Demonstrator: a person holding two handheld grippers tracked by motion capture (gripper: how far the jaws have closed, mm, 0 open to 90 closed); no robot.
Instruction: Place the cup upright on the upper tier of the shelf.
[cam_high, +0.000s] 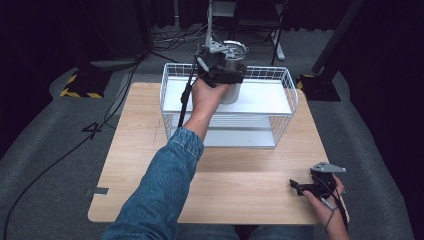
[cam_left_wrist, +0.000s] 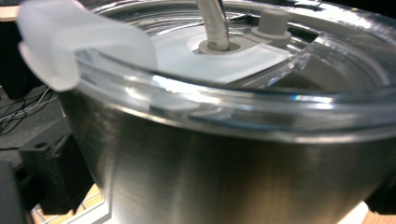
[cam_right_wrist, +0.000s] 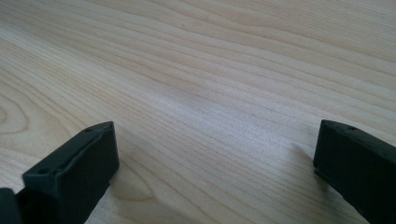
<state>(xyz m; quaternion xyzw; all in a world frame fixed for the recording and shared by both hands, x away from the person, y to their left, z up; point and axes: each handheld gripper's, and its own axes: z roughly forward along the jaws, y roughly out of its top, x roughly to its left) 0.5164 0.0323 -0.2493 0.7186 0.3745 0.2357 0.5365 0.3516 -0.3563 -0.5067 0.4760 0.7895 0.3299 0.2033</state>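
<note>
Wooden worktop (cam_high: 150, 165) carries a white wire basket (cam_high: 280, 107) at its far side. Over the basket's upper shelf sits the steel cup (cam_high: 232, 75) with clear lid (cam_left_wrist: 233, 100) and straw (cam_left_wrist: 212, 21), clamped in the left tongs (cam_high: 220, 67). Right tongs (cam_high: 300, 187) rest low near the worktop's front edge, jaws spread wide, holding nothing.

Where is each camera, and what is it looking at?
High view: above the person's side, looking down on the light wooden table; denim sleeve, both hands.
Left gripper view: on the left gripper, facing the shiny steel tumbler with clear lid; a black jaw beside it.
Right gripper view: on the right gripper, facing bare wood; jaws apart.
Shared: the tumbler, high and left views.
</note>
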